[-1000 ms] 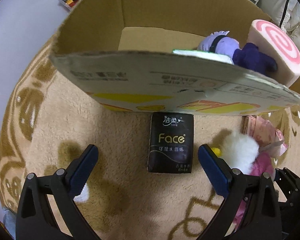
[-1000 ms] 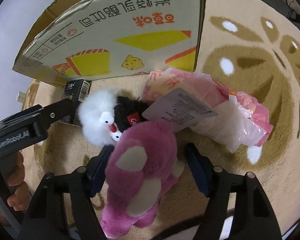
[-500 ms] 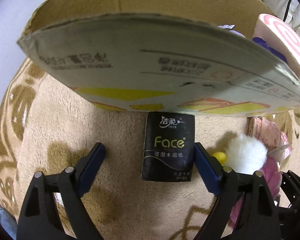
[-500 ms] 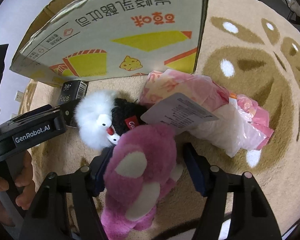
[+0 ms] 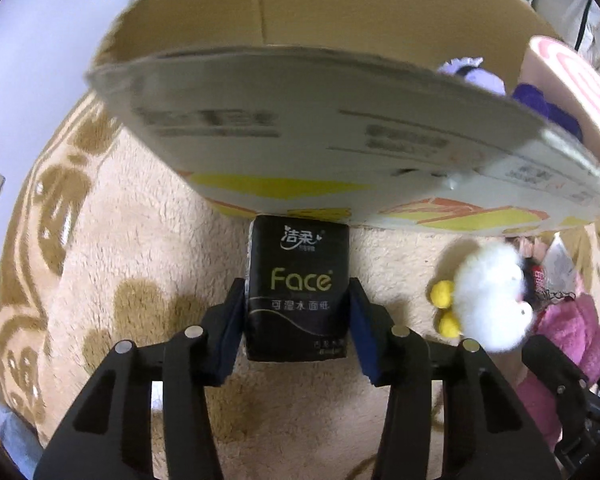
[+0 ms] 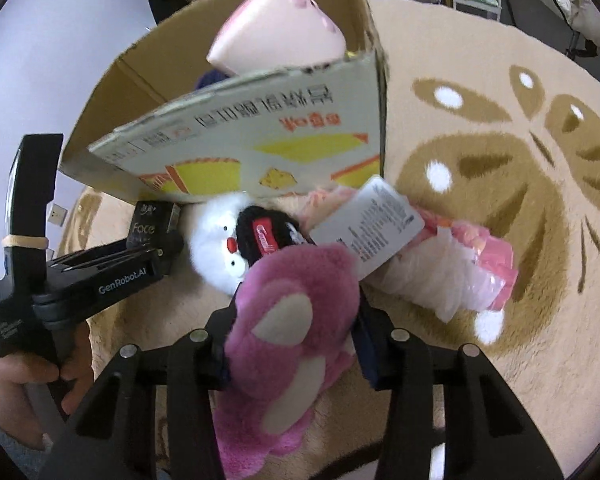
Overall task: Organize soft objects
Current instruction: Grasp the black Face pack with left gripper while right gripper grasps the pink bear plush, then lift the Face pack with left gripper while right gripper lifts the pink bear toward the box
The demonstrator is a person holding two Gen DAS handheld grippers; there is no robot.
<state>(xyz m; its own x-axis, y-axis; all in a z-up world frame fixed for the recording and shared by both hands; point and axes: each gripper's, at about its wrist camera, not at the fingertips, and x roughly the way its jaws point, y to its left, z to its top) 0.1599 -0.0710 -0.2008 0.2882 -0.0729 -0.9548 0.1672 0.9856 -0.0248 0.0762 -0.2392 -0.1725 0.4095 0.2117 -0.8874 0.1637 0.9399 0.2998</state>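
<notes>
Home: patterned plush rug (image 6: pixel 500 128), toys.

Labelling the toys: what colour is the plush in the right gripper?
Pink plush with cream patches; the right wrist view shows it best.

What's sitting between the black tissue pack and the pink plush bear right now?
The white fluffy plush with its black cap lies between the tissue pack and the pink bear, pressed against the bear. The right wrist view shows it best.
</notes>
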